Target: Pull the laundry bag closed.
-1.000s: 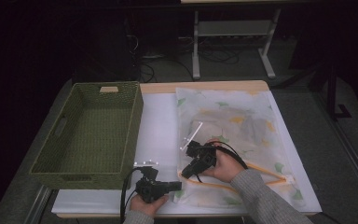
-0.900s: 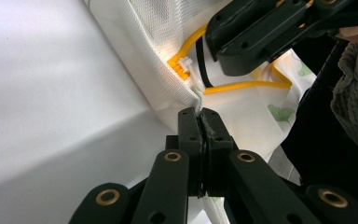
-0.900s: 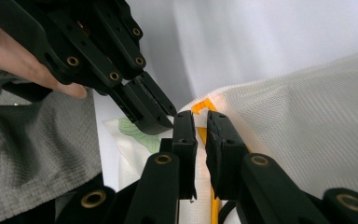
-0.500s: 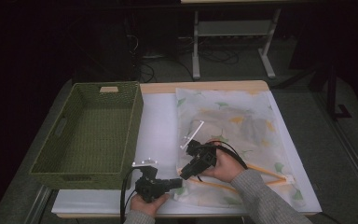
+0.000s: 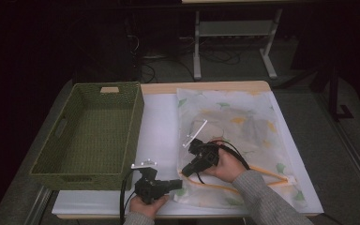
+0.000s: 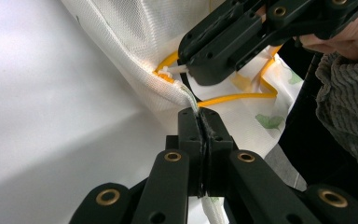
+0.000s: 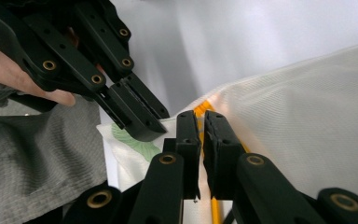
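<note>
Mesh bag (image 5: 236,140) lies flat on the right of the desk (image 5: 161,136), beside the basket (image 5: 91,131). Left tongs (image 6: 199,116) are clamped tight on the bag's near corner. Right tongs (image 7: 201,122) have just been closing at the yellow zip (image 7: 200,108); a narrow gap is left, and I can't tell if the pull is caught. Bag looks light, limp and slippery, so grip the corner hem and zip tab, not loose cloth.

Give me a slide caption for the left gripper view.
Left hand-held gripper pinching the mesh bag corner near its yellow zipper.
</note>
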Tool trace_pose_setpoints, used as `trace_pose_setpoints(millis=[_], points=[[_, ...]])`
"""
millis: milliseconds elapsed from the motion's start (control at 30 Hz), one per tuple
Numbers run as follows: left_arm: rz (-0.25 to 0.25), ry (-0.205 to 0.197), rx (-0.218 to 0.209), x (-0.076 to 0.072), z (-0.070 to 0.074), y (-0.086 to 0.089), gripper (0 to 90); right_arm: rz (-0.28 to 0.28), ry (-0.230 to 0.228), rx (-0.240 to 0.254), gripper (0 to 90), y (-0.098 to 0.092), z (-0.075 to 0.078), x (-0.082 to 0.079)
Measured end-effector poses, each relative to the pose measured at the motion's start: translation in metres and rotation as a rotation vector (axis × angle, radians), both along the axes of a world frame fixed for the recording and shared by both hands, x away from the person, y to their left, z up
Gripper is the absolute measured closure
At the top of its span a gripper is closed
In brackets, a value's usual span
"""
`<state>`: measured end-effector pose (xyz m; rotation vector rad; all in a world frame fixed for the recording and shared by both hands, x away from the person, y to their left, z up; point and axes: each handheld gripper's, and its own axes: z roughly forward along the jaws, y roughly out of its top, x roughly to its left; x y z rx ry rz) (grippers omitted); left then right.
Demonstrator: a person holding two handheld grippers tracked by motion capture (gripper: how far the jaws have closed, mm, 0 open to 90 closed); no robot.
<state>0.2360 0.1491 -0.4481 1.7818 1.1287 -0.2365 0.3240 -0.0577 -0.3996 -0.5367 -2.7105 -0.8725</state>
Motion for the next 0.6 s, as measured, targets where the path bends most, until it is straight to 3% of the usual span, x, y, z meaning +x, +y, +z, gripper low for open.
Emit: trace_pose_setpoints(millis=[267, 400, 533, 600], points=[[0.001, 0.002, -0.001, -0.0002, -0.0006, -0.0013, 88.2, -0.034, 0.010, -0.019, 85.1, -0.0022, -0.0011, 0.0027], [0.004, 0.004, -0.001, -0.0006, -0.0016, 0.0003, 88.2, -0.049, 0.012, -0.055, 84.9, -0.0012, -0.0049, 0.0039], [0.008, 0.017, -0.006, 0.0000, -0.0031, 0.0034, 87.8, -0.032, 0.008, -0.049, 88.9, -0.0010, -0.0057, 0.0021], [0.006, 0.036, -0.011, 0.0016, -0.0033, 0.0043, 82.8, -0.027, -0.004, -0.050, 89.0, -0.0007, -0.0050, 0.0009]])
